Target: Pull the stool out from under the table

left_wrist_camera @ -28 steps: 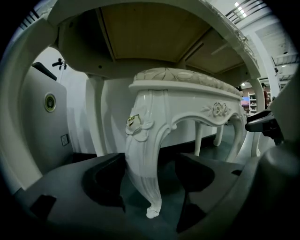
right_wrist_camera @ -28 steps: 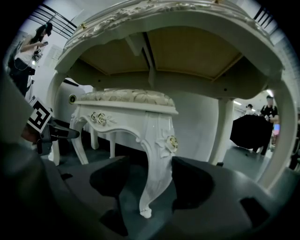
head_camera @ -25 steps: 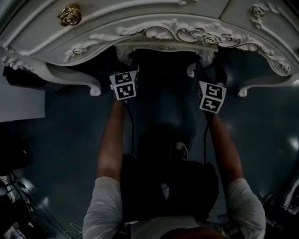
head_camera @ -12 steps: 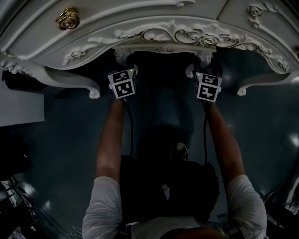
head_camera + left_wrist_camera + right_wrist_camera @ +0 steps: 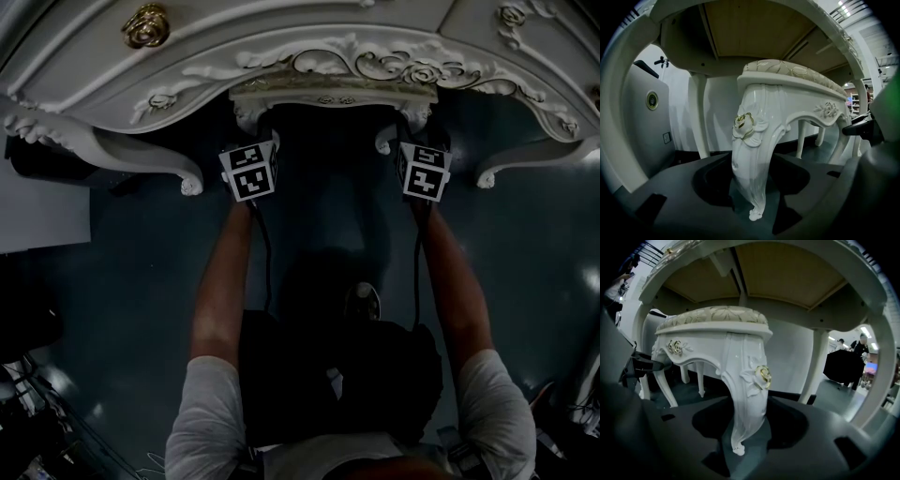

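The white carved stool (image 5: 333, 94) stands tucked under the ornate white table (image 5: 281, 42); only its front rail shows in the head view. My left gripper (image 5: 750, 180) has the stool's near left leg (image 5: 752, 140) between its jaws, which are closing. Dark gaps still show on both sides of the leg. My right gripper (image 5: 746, 423) straddles the other front leg (image 5: 747, 380) the same way, its jaws closing with room left around the leg. The padded seat (image 5: 712, 315) sits just below the table's underside. Both marker cubes (image 5: 250, 171) (image 5: 424, 171) hang at the table's edge.
The table's curved legs (image 5: 112, 150) (image 5: 534, 164) flank the stool on a dark glossy floor. A gold drawer knob (image 5: 147, 23) is at top left. A white sheet (image 5: 42, 202) lies at left. A shoe (image 5: 361, 302) rests behind the grippers. People stand far off (image 5: 860, 345).
The right gripper has moved forward to the table's edge, level with the left one. The left gripper has barely shifted. The stool has not moved.
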